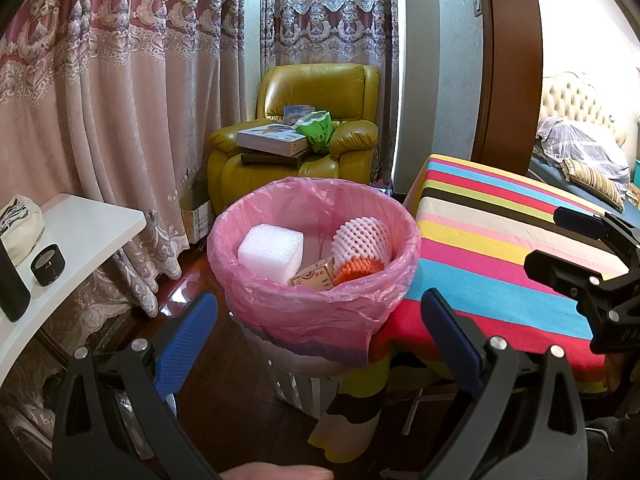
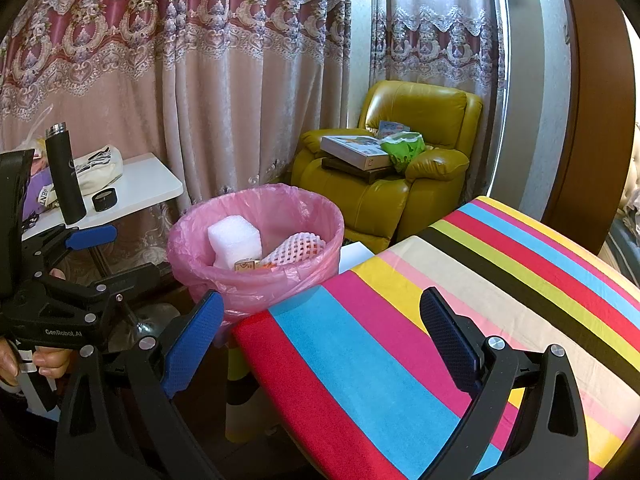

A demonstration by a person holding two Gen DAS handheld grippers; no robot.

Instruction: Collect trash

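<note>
You stand in a curtained room with a mustard-yellow leather armchair point(image 1: 304, 136) far back, a white side table point(image 2: 148, 184) on the left and a table under a bright striped cloth point(image 2: 460, 300) on the right, whose visible top shows no trash. Between them, touching the cloth's near left corner, sits the round white bin lined with a pink plastic bag point(image 1: 316, 312), and it lies straight ahead of your left gripper point(image 1: 320, 344), the nearer of the two. Your right gripper point(image 2: 322, 344) hangs over the cloth, with the bin far and to its left. Both sets of jaws gape wide, holding nothing. Inside the bin lie a white foam block point(image 1: 272, 252), a small printed carton point(image 1: 314, 276) and white and orange foam fruit nets point(image 1: 360, 252).
</note>
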